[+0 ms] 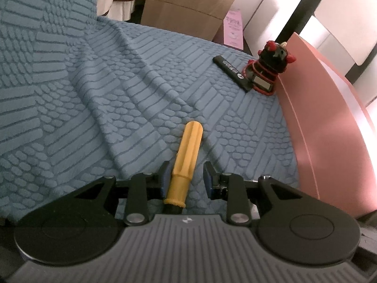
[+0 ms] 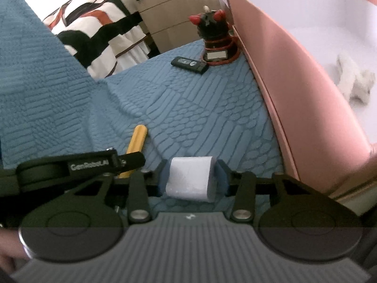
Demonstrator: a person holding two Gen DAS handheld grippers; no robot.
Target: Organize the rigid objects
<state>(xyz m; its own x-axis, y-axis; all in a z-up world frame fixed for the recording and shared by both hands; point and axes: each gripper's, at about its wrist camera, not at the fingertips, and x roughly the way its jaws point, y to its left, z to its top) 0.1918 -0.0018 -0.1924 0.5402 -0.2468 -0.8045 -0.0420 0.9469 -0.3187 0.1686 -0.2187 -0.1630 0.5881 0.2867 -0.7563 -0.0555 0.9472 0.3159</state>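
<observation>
A yellow-handled screwdriver [image 1: 186, 160] lies on the blue textured cover [image 1: 94, 108], pointing away from me. My left gripper [image 1: 186, 179] is open around its handle, the left pad close to it, the right pad apart. The screwdriver also shows in the right wrist view [image 2: 137, 139], partly behind the left gripper's body. My right gripper [image 2: 192, 176] is shut on a white block [image 2: 190, 176], held just above the cover. A black bar-shaped device [image 1: 232, 72] and a black-and-red figurine [image 1: 268, 68] sit far right, beside the pink box [image 1: 329, 141].
The pink box [image 2: 294, 89] stands open on the right with a white soft item [image 2: 353, 82] inside. A wooden drawer unit [image 2: 174, 11] and patterned bedding [image 2: 99, 30] lie beyond the cover. A pink card [image 1: 234, 27] leans at the back.
</observation>
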